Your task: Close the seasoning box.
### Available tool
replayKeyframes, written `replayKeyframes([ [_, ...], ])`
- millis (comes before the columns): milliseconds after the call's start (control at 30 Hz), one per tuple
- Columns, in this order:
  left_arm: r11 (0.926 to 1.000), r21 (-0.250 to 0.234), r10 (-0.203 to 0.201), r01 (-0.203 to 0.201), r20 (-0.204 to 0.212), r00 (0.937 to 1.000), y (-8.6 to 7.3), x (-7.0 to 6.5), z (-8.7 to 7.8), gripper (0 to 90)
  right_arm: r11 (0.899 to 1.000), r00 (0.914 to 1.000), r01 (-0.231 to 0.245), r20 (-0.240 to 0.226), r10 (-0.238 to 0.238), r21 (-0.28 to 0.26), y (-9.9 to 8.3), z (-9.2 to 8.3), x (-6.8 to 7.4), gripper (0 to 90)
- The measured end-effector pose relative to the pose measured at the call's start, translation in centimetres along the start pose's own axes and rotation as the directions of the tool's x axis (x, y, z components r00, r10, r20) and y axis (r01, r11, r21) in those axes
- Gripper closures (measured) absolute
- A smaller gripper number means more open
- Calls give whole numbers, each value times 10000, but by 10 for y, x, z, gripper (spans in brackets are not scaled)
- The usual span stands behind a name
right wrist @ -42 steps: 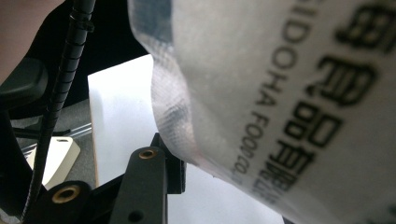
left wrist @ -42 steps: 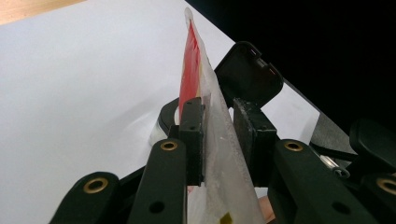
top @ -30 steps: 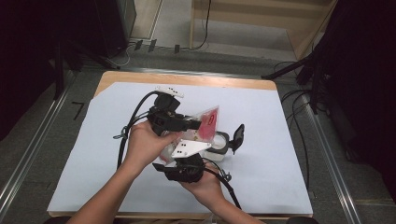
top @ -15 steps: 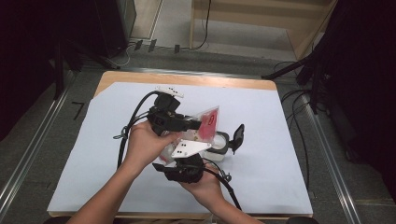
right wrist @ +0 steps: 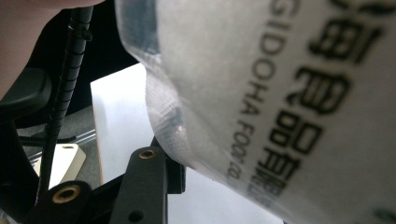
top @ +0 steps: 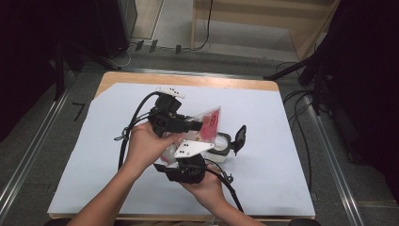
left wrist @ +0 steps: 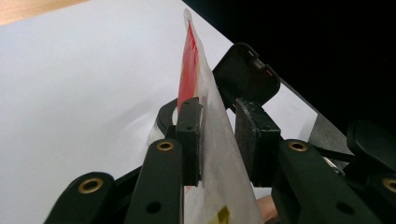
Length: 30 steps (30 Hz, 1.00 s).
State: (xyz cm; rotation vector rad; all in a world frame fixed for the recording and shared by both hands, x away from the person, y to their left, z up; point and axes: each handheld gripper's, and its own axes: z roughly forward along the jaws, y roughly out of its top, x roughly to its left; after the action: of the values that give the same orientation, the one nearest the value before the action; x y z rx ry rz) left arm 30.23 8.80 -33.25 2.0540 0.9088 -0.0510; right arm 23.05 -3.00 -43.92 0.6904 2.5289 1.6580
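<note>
High view: left gripper (top: pixel 200 123) and right gripper (top: pixel 186 155), held close together over the middle of a white sheet (top: pixel 282 155) spread across the table (top: pixel 117 77). Between the two, a clear plastic pouch (top: pixel 209 123) with a red label, raised off the sheet and tilted. Just beyond the pouch, a black-rimmed container (top: pixel 225 143) resting on the sheet, its hinged lid (top: pixel 240 137) standing up.

Left gripper view: pouch (left wrist: pixel 212 154) edge-on between the jaws, flat against the pad of the left-hand jaw; a narrow gap visible between the film and the right-hand pad. Jaws just opened a little further, so parted, with the pouch between them but not pinched. Container lid (left wrist: pixel 245 74) directly behind the pouch.

Right gripper view: pouch (right wrist: pixel 280 93) very close to the lens, printed lettering legible, lying across the jaws above the one visible jaw. Whether clamped or merely resting: cannot be told.
</note>
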Motion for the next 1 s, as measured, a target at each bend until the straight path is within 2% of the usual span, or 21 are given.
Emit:
replayKeyframes([
  [533, 9999, 64, 103, -103, -74, 9999, 1, -3, -1, 712, 9999, 9999, -125, -53, 124, -117, 0, -1, 0, 642],
  [700, 9999, 94, 122, -120, -179, 9998, 1, -3, -1, 738, 9999, 9999, 139, 36, -139, 13, 0, 0, 2, 624],
  [1000, 9999, 17, 144, -144, -141, 9998, 1, -5, -1, 731, 10000, 10000, 86, 28, -86, -34, 0, -1, 2, 641],
])
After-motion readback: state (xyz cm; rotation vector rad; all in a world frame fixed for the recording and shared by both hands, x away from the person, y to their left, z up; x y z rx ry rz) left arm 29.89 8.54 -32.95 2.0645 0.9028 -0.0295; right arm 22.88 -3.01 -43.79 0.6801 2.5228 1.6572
